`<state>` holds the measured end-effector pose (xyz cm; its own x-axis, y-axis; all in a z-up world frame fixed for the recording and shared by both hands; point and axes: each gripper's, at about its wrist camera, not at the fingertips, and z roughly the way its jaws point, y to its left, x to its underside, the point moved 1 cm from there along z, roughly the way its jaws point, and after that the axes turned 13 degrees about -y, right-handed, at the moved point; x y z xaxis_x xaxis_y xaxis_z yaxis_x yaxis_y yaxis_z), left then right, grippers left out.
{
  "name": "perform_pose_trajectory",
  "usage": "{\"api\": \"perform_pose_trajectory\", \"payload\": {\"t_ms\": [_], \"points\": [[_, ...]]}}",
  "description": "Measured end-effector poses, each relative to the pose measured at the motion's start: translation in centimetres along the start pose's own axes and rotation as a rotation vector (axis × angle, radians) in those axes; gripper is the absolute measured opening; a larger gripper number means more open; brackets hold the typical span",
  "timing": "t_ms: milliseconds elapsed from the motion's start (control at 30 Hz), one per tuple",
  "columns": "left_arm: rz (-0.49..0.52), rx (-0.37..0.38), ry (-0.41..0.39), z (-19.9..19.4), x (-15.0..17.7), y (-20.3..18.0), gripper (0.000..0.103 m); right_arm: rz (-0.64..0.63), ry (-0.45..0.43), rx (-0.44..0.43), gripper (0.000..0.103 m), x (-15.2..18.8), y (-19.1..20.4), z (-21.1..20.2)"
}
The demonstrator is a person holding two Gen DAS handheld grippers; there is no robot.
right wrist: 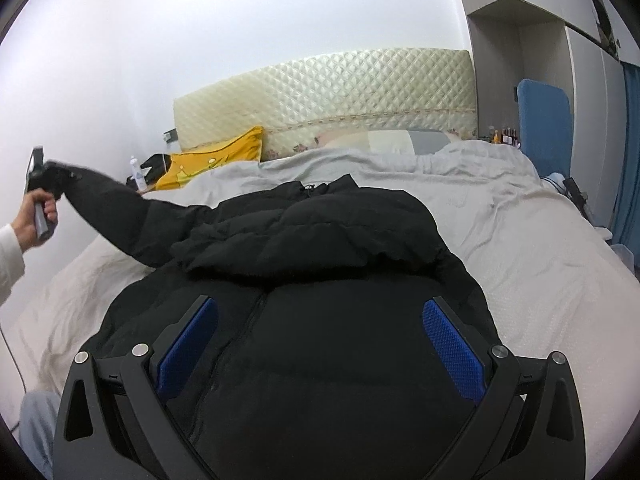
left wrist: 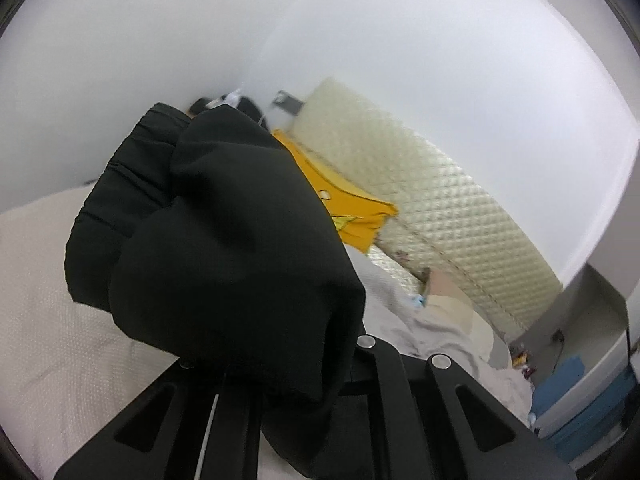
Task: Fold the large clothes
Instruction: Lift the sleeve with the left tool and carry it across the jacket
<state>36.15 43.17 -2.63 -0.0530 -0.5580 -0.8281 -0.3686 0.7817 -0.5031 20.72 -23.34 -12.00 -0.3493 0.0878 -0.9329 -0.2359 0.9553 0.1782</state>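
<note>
A black puffer jacket (right wrist: 320, 264) lies spread on the bed, zip side up, its hood folded over the chest. One sleeve (right wrist: 120, 208) is stretched up and to the left, where my left gripper (right wrist: 44, 184) holds its cuff. In the left wrist view the black cuff (left wrist: 224, 240) fills the middle and covers the fingers, which are shut on it. My right gripper (right wrist: 320, 344) is open with its blue pads (right wrist: 456, 348) wide apart, empty, just above the jacket's lower front.
The bed has a pale grey cover (right wrist: 540, 260) and a cream quilted headboard (right wrist: 328, 92). A yellow pillow (right wrist: 216, 160) and grey pillows (right wrist: 400, 140) lie at the head. A bottle (right wrist: 138, 176) stands at the left bedside. A blue chair (right wrist: 544, 128) stands right.
</note>
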Motion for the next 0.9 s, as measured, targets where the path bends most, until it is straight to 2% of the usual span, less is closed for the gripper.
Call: {"api": "perform_pose_trajectory", "payload": {"t_ms": [267, 400, 567, 733, 900], "points": [[0.130, 0.071, -0.018, -4.9, -0.3, -10.8, 0.008, 0.005, -0.024, -0.010, 0.103, -0.4, -1.1, -2.4], [0.202, 0.108, -0.011, -6.8, 1.1, -16.4, 0.008, 0.032, -0.035, -0.017, 0.103, -0.9, -2.3, -3.1], [0.444, 0.103, -0.034, -9.2, 5.3, -24.9, 0.008, 0.018, -0.068, -0.011, 0.103, -1.7, -4.1, -4.9], [0.502, 0.192, -0.026, -10.1, 10.3, -31.1, 0.009, 0.065, -0.100, -0.001, 0.103, -2.0, -6.1, -6.1], [0.547, 0.276, 0.025, -9.3, 16.9, -36.8, 0.009, 0.088, -0.093, 0.010, 0.103, -1.8, -7.6, -6.3]]}}
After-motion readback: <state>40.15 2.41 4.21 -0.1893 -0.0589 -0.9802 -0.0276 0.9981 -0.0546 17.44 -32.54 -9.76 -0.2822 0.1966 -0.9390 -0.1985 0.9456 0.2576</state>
